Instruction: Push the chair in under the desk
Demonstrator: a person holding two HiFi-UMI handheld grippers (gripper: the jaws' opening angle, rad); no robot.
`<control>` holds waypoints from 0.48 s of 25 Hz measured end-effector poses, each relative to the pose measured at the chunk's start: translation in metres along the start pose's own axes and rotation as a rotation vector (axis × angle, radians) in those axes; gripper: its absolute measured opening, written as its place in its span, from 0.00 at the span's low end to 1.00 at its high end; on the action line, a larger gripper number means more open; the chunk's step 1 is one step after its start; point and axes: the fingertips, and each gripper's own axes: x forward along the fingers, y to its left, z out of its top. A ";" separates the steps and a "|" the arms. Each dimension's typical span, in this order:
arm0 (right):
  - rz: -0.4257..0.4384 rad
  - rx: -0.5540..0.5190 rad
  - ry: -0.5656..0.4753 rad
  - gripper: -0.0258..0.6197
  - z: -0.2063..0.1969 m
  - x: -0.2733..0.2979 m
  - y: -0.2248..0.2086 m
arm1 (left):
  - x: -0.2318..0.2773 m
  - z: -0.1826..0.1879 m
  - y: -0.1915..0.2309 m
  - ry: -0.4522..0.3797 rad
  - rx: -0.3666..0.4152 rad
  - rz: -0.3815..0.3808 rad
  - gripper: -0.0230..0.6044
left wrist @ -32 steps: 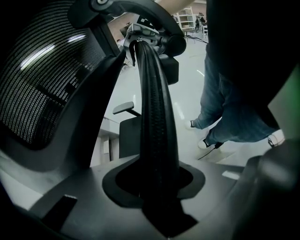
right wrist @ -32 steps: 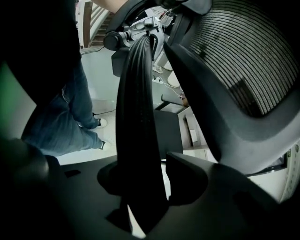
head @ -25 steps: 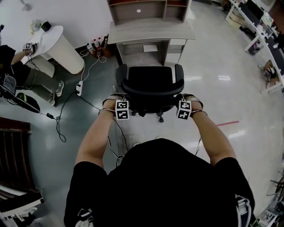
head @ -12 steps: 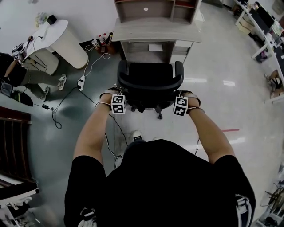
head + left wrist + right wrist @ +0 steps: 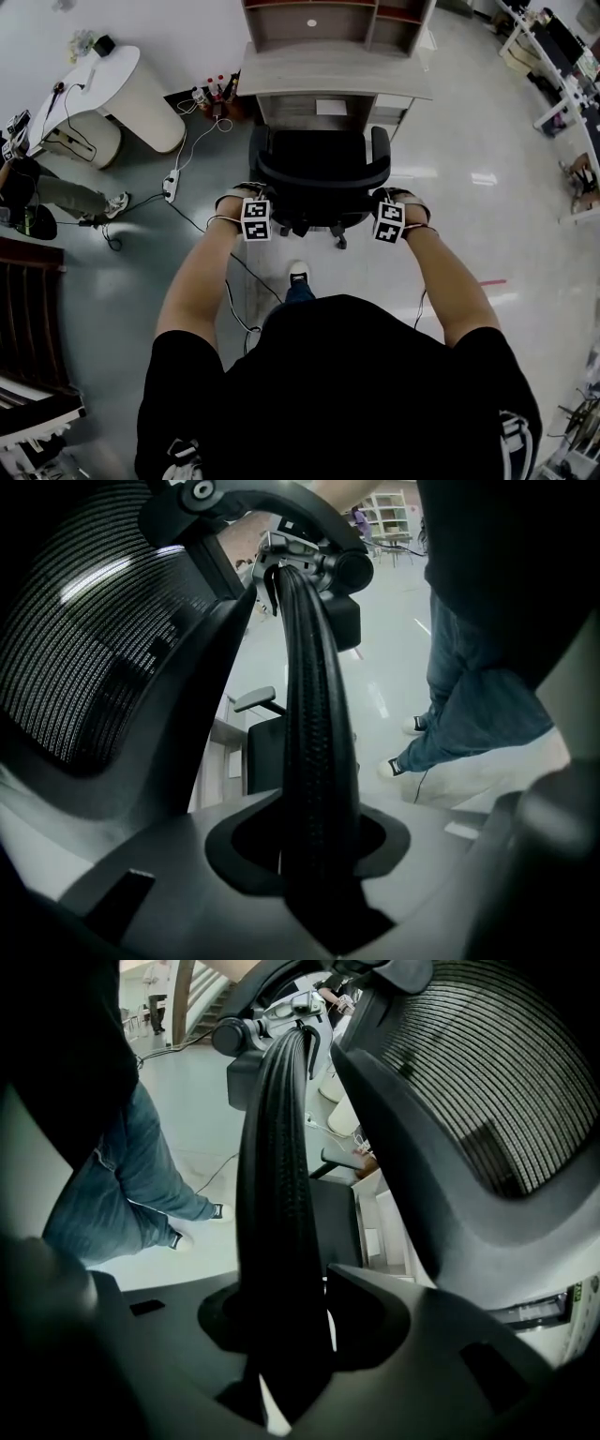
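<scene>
Shiny pale grey floor [image 5: 487,122] with a bright patch of light [image 5: 485,178] and a short red line [image 5: 491,281]. White wall [image 5: 178,28] at the top left. Near it, a white table [image 5: 112,89] with a round end. Small bottles [image 5: 214,89] down on the floor by the wall, a white power strip [image 5: 171,185] close by. Dark wooden furniture [image 5: 28,319] at the left edge, white desks [image 5: 562,56] far off on the right
</scene>
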 end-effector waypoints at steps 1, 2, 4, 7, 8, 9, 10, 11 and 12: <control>0.000 0.001 0.002 0.26 0.002 0.004 -0.008 | 0.003 -0.004 0.007 0.000 0.001 0.000 0.24; 0.000 0.002 0.003 0.26 0.003 0.009 -0.015 | 0.006 -0.008 0.014 0.001 0.001 0.000 0.24; 0.001 0.007 0.005 0.26 0.005 0.015 -0.030 | 0.010 -0.014 0.028 0.006 0.000 -0.002 0.24; 0.003 0.009 0.011 0.26 0.002 0.024 -0.052 | 0.018 -0.018 0.048 0.009 0.000 -0.004 0.23; 0.006 0.009 0.012 0.26 0.002 0.027 -0.059 | 0.020 -0.019 0.054 0.009 0.000 -0.005 0.23; 0.009 0.010 0.013 0.26 0.002 0.030 -0.066 | 0.022 -0.021 0.060 0.008 0.002 -0.006 0.22; 0.011 0.012 0.015 0.26 0.002 0.033 -0.072 | 0.024 -0.022 0.065 0.007 0.003 -0.008 0.22; 0.011 0.014 0.015 0.26 0.002 0.036 -0.078 | 0.026 -0.025 0.071 0.006 0.006 -0.009 0.22; 0.009 0.016 0.015 0.26 0.003 0.038 -0.084 | 0.028 -0.027 0.077 0.006 0.008 -0.010 0.22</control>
